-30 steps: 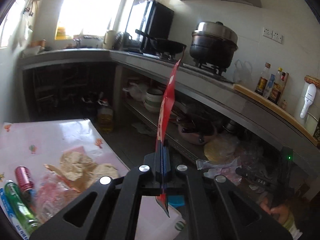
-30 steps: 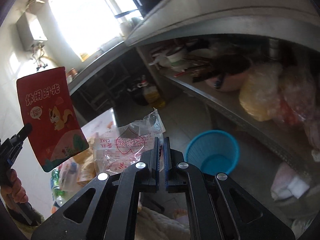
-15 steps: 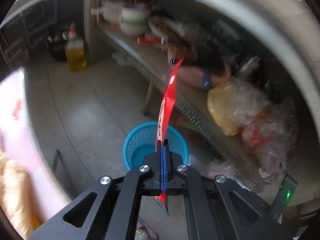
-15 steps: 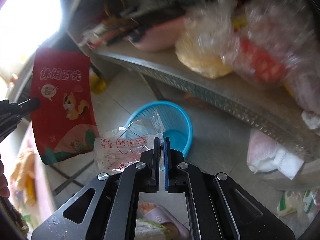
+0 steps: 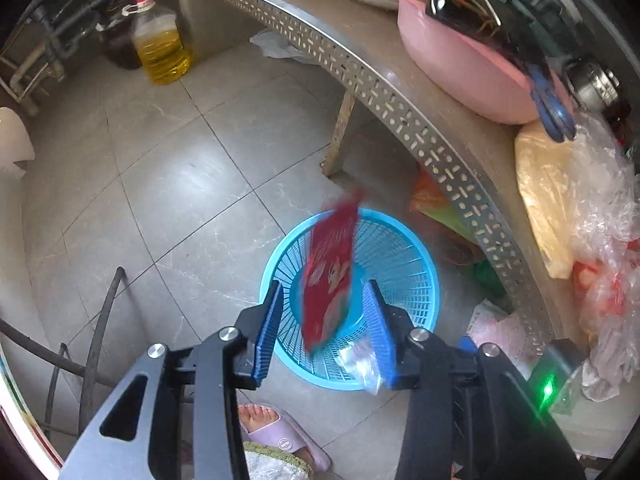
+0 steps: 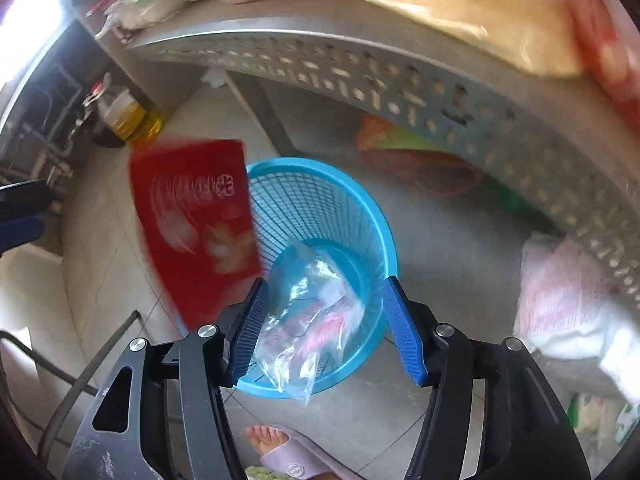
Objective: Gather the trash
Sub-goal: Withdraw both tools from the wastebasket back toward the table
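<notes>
A blue mesh basket (image 5: 404, 264) (image 6: 320, 196) stands on the tiled floor below both grippers. My left gripper (image 5: 326, 320) is open; a red snack bag (image 5: 330, 272) (image 6: 196, 228) falls blurred between its jaws above the basket. My right gripper (image 6: 326, 328) is open; a clear cake wrapper (image 6: 308, 316) (image 5: 360, 364) falls between its jaws over the basket's near rim. Neither bag is held.
A perforated metal shelf (image 5: 400, 100) (image 6: 400, 76) with a pink basin (image 5: 460, 64) and plastic bags stands beyond the basket. An oil jug (image 5: 160, 48) stands on the floor at the back left. A slippered foot (image 5: 280, 432) is below the grippers. A metal frame (image 5: 96, 320) is at left.
Both grippers moved over the basket and opened. The red bag and the clear wrapper, held half a second ago, are now loose and falling.
</notes>
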`<state>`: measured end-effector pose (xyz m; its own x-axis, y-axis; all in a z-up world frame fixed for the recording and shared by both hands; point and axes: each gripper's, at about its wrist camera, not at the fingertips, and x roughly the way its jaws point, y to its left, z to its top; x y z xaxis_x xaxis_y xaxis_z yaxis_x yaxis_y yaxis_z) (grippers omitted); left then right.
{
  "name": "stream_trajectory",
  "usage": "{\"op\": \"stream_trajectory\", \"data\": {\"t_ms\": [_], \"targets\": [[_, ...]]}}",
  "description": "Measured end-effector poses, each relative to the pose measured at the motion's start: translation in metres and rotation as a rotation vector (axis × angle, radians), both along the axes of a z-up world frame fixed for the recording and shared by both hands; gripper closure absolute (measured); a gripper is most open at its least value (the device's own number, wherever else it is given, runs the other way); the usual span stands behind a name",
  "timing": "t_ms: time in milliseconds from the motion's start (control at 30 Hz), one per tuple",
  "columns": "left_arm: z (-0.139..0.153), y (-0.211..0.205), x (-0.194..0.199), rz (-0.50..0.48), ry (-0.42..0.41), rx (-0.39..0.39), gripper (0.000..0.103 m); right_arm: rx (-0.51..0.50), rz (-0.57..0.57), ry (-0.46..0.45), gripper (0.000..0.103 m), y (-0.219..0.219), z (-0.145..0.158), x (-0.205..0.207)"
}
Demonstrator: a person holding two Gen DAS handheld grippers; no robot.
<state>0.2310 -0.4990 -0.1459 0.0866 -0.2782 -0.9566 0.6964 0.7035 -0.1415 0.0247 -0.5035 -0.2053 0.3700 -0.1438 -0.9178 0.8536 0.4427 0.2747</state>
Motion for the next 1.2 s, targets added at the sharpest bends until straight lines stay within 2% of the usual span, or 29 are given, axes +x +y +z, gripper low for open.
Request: {"op": "stream_trajectory", "data": {"t_ms": [233,400,500,633,767,867,967,1100,1200], "targets": [[0.047,0.028,-0.013,-0.028,-0.063,-0.061,0.058,-0.043,0.002,-0.060,0.041,0.016,0.039,-0.051],[0.106,0.069,-0.038,-0.071,-0.113,-0.195,0.049,-0.101,0.062,-0.088,0.038,0.038,0.078,-0.069],[0.139,0.104,-0.056,-0.083,-0.153,-0.289,0.042,-0.136,0.107,-0.114,0.035,0.050,0.103,-0.066],[0.171,0.157,-0.076,-0.073,-0.181,-0.378,0.036,-0.189,0.159,-0.153,0.026,0.073,0.136,-0.076],[0.188,0.209,-0.095,-0.056,-0.230,-0.396,0.034,-0.276,0.219,-0.165,0.018,0.097,0.168,-0.074],[0.195,0.248,-0.107,-0.046,-0.247,-0.408,0.020,-0.353,0.261,-0.163,0.009,0.112,0.190,-0.068],[0.202,0.288,-0.115,-0.004,-0.284,-0.432,0.007,-0.410,0.298,-0.172,0.008,0.129,0.210,-0.063],[0.207,0.335,-0.122,0.099,-0.321,-0.461,0.006,-0.423,0.338,-0.202,0.008,0.143,0.227,-0.055],[0.210,0.363,-0.123,0.175,-0.327,-0.471,0.006,-0.454,0.353,-0.190,0.008,0.152,0.238,-0.050]]}}
